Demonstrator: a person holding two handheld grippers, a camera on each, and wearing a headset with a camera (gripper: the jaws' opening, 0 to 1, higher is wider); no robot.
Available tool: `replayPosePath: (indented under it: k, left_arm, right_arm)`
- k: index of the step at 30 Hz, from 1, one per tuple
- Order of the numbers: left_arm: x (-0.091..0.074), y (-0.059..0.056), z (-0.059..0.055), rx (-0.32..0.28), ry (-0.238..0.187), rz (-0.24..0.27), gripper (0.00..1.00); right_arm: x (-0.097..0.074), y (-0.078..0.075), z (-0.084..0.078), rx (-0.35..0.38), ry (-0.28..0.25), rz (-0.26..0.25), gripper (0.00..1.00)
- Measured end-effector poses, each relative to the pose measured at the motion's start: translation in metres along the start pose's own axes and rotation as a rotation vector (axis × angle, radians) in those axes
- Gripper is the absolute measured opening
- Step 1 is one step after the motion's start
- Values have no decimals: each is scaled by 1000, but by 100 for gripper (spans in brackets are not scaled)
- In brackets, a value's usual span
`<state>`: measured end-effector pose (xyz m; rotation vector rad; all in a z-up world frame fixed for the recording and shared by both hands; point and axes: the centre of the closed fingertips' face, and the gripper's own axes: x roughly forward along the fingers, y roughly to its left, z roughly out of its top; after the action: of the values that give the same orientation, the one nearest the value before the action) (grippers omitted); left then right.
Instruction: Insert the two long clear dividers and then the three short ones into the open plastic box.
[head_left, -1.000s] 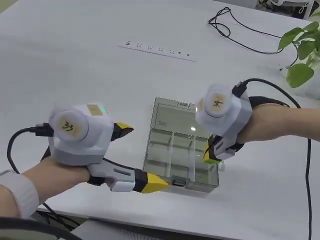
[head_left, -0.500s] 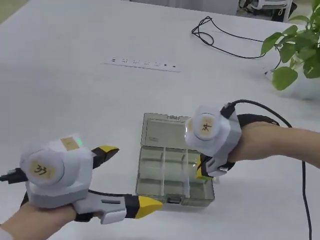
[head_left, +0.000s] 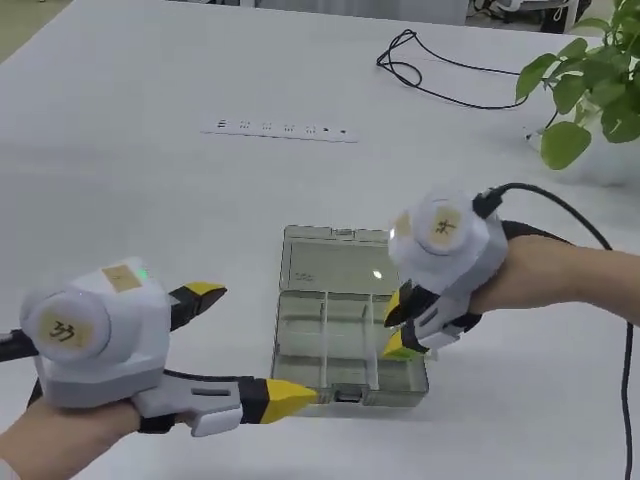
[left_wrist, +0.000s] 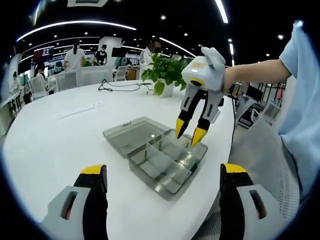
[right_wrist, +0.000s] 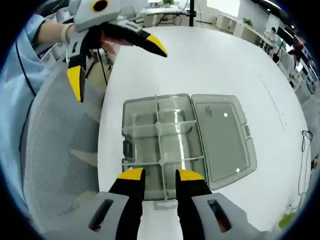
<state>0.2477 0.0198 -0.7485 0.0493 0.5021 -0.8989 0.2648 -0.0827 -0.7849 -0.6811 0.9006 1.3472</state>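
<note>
Left gripper gapes wide; right gripper hovers, slightly parted, over the plastic box. Its clear dividers look light and slippery: pinch top edges.

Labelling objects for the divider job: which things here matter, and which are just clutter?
Job: box, dividers in it, left tool, right tool.
Clutter: power strip, cable, plant.
</note>
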Motion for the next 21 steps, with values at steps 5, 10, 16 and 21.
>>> replayPosePath:
  k: [5, 10, 16, 21]
  left_arm:
    - [-3, -2, 5, 9, -17, 1, 97]
    - [-6, -9, 2, 22, -3, -5, 98]
    - [-13, -17, 4, 22, 3, 7, 100]
    - [-20, -29, 4, 29, 11, 11, 100]
  right_arm:
    - [-27, 12, 2, 87, -175, -63, 45]
    - [-56, 20, -21, 206, -268, -177, 62]
    - [-81, 42, -55, 371, -367, -279, 74]
    - [-87, 68, -79, 456, -403, -317, 78]
